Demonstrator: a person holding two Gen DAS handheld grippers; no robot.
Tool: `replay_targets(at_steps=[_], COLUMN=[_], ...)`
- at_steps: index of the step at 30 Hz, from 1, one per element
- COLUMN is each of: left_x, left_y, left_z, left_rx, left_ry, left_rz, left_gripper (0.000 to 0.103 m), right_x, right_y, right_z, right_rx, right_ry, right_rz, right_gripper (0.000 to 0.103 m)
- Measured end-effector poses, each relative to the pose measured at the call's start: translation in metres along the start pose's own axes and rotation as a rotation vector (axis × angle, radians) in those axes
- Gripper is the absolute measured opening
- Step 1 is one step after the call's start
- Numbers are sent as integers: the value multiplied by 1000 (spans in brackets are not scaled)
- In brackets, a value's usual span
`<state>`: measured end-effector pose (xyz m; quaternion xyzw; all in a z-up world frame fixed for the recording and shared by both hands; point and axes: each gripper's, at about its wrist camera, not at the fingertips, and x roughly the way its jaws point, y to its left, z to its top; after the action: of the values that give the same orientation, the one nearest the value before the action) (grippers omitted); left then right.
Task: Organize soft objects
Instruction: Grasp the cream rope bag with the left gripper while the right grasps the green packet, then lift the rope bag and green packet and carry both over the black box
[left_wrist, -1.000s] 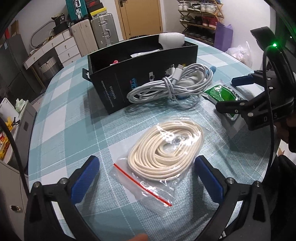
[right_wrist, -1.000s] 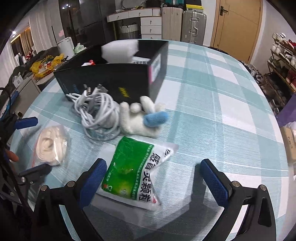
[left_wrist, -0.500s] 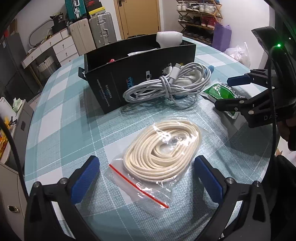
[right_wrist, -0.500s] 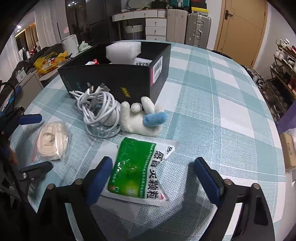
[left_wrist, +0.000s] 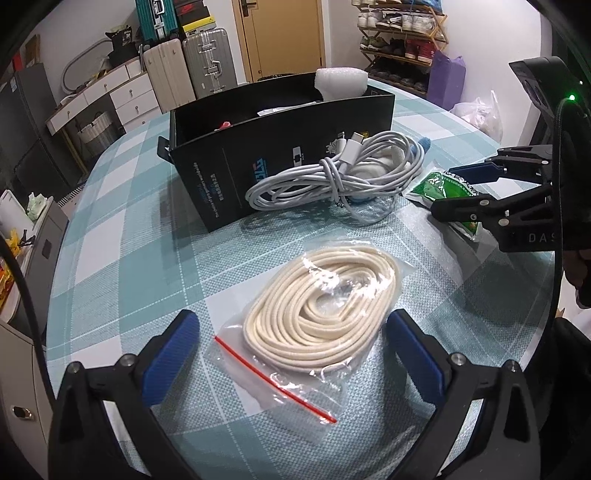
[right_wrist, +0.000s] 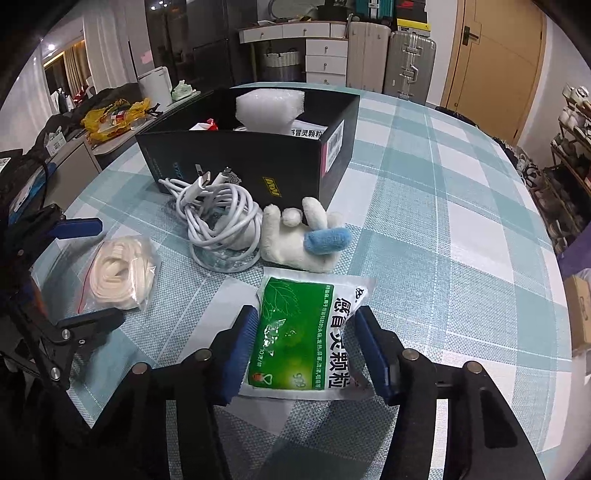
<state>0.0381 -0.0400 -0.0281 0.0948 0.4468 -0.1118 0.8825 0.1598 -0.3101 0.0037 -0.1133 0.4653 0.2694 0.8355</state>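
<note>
A green sachet (right_wrist: 295, 332) lies on the checked tablecloth between the blue pads of my right gripper (right_wrist: 304, 347). The jaws are closing and both pads press its edges, crumpling the right side. My left gripper (left_wrist: 291, 354) stands open, a pad on each side of a clear zip bag of cream rope (left_wrist: 321, 310), without touching it. A coiled white cable (right_wrist: 218, 214) and a white plush toy (right_wrist: 295, 240) with a blue part lie in front of the black box (right_wrist: 240, 162). The left wrist view shows the right gripper (left_wrist: 461, 188) on the sachet (left_wrist: 439, 188).
The open black box (left_wrist: 280, 147) holds a white foam block (right_wrist: 269, 107) and some packets. The round table (right_wrist: 461, 240) has bare cloth on its right side. Suitcases, drawers and a shoe rack stand around the room.
The right gripper's jaws have closed in from wide open onto the green sachet's edges. The left gripper stays open over the rope bag.
</note>
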Motion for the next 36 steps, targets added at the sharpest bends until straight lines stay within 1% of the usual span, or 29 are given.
replay_targets(at_steps=[4, 5, 6, 7, 9, 10, 12, 16, 18, 21, 29, 36], left_x=[-1, -2, -2, -3, -5, -6, -8, -13, -17, -21, -24, -30], left_y=[-3, -3, -4, -4, -6, -7, -7, -1, 1, 4, 5, 13], left_z=[0, 0, -1, -1, -1, -1, -1, 1, 2, 4, 6, 9], left_rx=[6, 7, 10, 13, 23, 28, 39, 10, 0, -9, -23, -56], left_ry=[-9, -10, -13, -15, -21, -24, -32, -51, -67, -83, -104, -132], left_rz=[-15, -23, -32, -34, -35, -36, -28, -57, -70, -74, -71, -74], left_gripper=[93, 90, 85, 82, 71, 68, 57, 46, 37, 31, 25, 18], right_x=[-1, -1, -1, -2, -3, -3, -4, -5, -5, -7, -9, -17], right_y=[2, 2, 2, 3, 3, 4, 4, 5, 6, 8, 9, -5], right_z=[0, 0, 0, -1, -1, -1, -2, -2, -3, -3, -3, -4], right_rx=[-6, -9, -12, -16, -20, -23, -30, -42, -50, -58, -78, -52], right_ry=[-1, -1, 0, 1, 1, 1, 3, 5, 6, 5, 5, -20], right_rz=[4, 5, 7, 8, 10, 11, 13, 16, 18, 24, 28, 36], right_gripper=[52, 50, 49, 49, 47, 47, 46, 45, 44, 43, 42, 42])
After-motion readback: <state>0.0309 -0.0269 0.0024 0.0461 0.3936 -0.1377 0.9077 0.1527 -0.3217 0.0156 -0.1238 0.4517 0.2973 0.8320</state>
